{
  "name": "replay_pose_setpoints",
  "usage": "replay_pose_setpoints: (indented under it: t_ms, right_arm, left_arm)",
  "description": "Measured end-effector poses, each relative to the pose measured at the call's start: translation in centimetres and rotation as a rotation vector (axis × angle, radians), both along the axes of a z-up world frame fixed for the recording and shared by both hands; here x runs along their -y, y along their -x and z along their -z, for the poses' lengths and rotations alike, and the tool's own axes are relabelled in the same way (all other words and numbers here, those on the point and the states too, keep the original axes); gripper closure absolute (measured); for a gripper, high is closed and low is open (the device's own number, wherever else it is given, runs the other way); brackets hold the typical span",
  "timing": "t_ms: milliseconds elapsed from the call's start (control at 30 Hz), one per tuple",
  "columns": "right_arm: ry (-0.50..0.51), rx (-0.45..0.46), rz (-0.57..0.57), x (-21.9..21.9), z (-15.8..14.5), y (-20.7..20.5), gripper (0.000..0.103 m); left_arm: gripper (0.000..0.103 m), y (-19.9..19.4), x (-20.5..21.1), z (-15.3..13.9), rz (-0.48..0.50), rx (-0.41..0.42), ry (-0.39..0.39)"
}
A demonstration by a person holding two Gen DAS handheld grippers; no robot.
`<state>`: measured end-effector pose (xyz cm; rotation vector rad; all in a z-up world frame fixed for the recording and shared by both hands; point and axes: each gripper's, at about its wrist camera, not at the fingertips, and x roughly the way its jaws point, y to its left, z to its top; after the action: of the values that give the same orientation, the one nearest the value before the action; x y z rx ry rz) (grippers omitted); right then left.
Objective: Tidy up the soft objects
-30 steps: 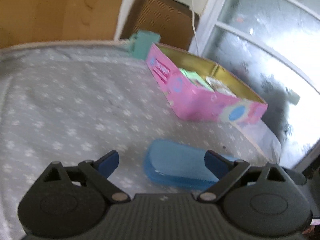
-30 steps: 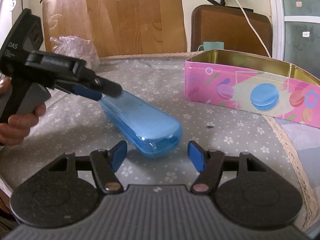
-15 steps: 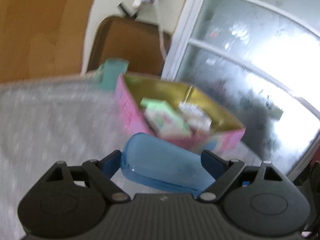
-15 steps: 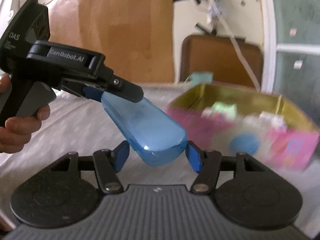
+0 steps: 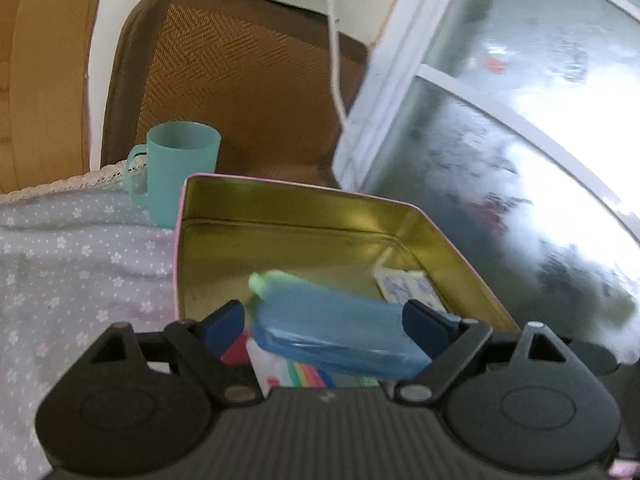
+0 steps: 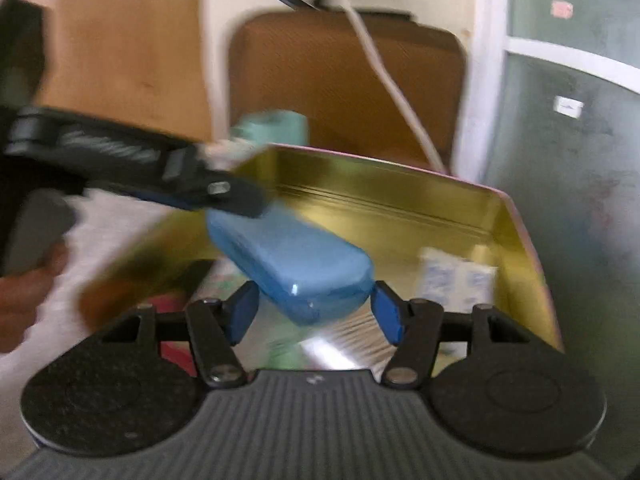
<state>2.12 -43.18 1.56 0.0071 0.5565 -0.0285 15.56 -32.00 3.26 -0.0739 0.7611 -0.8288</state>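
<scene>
A blue soft case (image 5: 336,332) hangs in the air over the open pink tin (image 5: 280,208), tilted across its gold inside. My left gripper (image 5: 322,320) is shut on the case's far end, its right pad pressed on it. In the right wrist view the left gripper's finger (image 6: 224,196) lies along that far end. My right gripper (image 6: 314,312) is shut on the near end of the blue case (image 6: 292,264), with a pad on each side. Below it the tin (image 6: 400,200) shows its gold walls.
A white and blue packet (image 5: 404,288) and colourful packets lie in the tin. A teal cup (image 5: 176,168) stands behind the tin's far corner on the flowered cloth (image 5: 80,260). A brown chair back (image 5: 224,80) and a window (image 5: 520,120) lie beyond. A hand (image 6: 24,300) grips the left handle.
The case lay on the cloth with both grippers' jaws around it. Both closed on it, lifted it and carried it right, over the tin.
</scene>
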Motion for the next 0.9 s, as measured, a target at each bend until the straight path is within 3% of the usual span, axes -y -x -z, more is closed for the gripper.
replay_pose_setpoints:
  t_ms: [100,267,433,567,667,900]
  right_arm:
    - [0.052,-0.048,0.096,1.4,-0.2,-2.9,0.038]
    - [-0.014,0.033,0.099,2.9,-1.0,-2.6,0.038]
    - [-0.125,0.184,0.057,1.8,-1.1,1.3,0.038]
    - [-0.223,0.285,0.062,0.6,-1.0,5.4,0.038]
    - [-0.297,0.307,0.069,-0.3,-0.6,8.7,0.038]
    - [-0.358,0.285,0.149,-2.7,0.7,14.1,0.038]
  left_arm:
    - [0.013,-0.2,-0.2,0.1,-0.04,0.011,-0.005]
    - [0.013,2.0,-2.1,-1.0,-0.116,0.088,-0.067]
    - [0.01,7.0,-4.6,-2.1,-0.204,0.148,-0.162]
    - [0.01,10.9,-5.9,-2.3,-0.256,0.152,-0.233]
    - [0.01,13.6,-6.6,-2.2,-0.267,0.145,-0.255]
    - [0.007,19.1,-8.3,-1.1,-0.235,0.172,-0.303]
